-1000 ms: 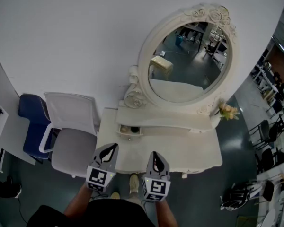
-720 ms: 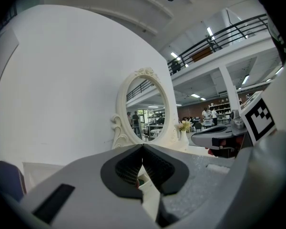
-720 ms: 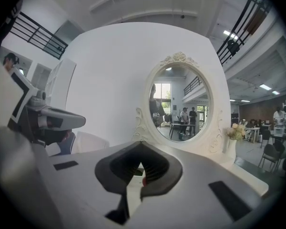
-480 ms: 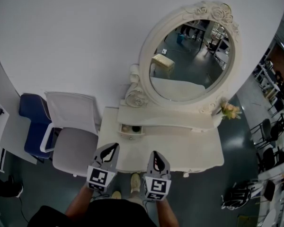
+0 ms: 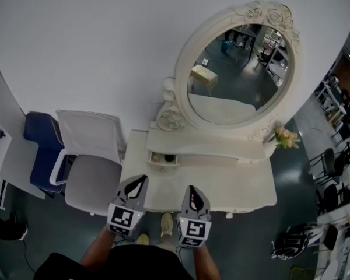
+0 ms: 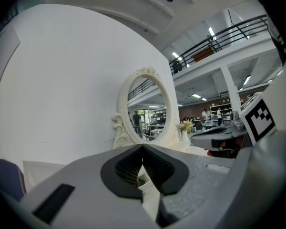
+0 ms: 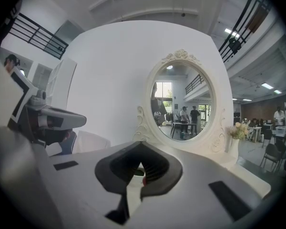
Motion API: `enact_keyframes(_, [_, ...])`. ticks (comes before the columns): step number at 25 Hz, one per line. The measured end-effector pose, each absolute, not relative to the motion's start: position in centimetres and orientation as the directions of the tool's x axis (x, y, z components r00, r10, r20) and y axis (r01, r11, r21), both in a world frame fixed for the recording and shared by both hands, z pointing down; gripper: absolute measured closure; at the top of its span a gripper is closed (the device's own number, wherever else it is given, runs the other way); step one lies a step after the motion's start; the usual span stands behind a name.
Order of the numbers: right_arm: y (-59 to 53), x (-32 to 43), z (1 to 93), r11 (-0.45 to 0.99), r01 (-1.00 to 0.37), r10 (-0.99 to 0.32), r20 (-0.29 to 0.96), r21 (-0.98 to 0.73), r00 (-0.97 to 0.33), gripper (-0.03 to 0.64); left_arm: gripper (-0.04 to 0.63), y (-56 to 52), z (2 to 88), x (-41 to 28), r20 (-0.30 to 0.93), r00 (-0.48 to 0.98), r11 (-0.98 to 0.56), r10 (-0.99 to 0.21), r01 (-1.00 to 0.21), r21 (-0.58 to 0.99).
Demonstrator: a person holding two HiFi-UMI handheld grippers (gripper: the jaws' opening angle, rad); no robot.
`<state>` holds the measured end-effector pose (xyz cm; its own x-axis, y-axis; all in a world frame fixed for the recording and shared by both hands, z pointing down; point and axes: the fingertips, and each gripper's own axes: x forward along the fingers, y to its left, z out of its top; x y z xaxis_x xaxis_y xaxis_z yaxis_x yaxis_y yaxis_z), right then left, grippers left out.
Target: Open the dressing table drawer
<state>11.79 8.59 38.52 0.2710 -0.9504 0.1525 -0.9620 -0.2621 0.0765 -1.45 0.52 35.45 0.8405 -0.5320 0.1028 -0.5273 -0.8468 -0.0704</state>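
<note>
A cream dressing table (image 5: 245,185) with an oval mirror (image 5: 239,69) stands against the white wall. Its small drawer (image 5: 161,158) sits under the raised shelf at the left, pulled out a little, with something dark inside. My left gripper (image 5: 141,180) hovers over the table's front edge, short of the drawer, shut and empty. My right gripper (image 5: 191,189) is beside it, also shut with nothing held. In the left gripper view the closed jaws (image 6: 142,146) point level towards the mirror (image 6: 148,109). The right gripper view shows the same closed jaws (image 7: 141,144).
A white office chair (image 5: 90,156) stands close to the table's left side, with a blue chair (image 5: 38,133) behind it. A vase of flowers (image 5: 283,137) sits on the table's right end. The person's shoes (image 5: 165,225) show below the front edge.
The head view has drifted slightly, so the table sits a touch higher and to the right. Both grippers keep their places and stay shut.
</note>
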Motion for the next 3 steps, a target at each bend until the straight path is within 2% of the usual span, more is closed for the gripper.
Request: enact_keyframes(3, [8.63,11.91,38.99,-0.267,-0.961,-0.948,0.159,0.075,0.276,0.621,0.592,0.49,35.53,-1.52,0.103,0.839,-0.845,-0.535,-0.531,-0.064])
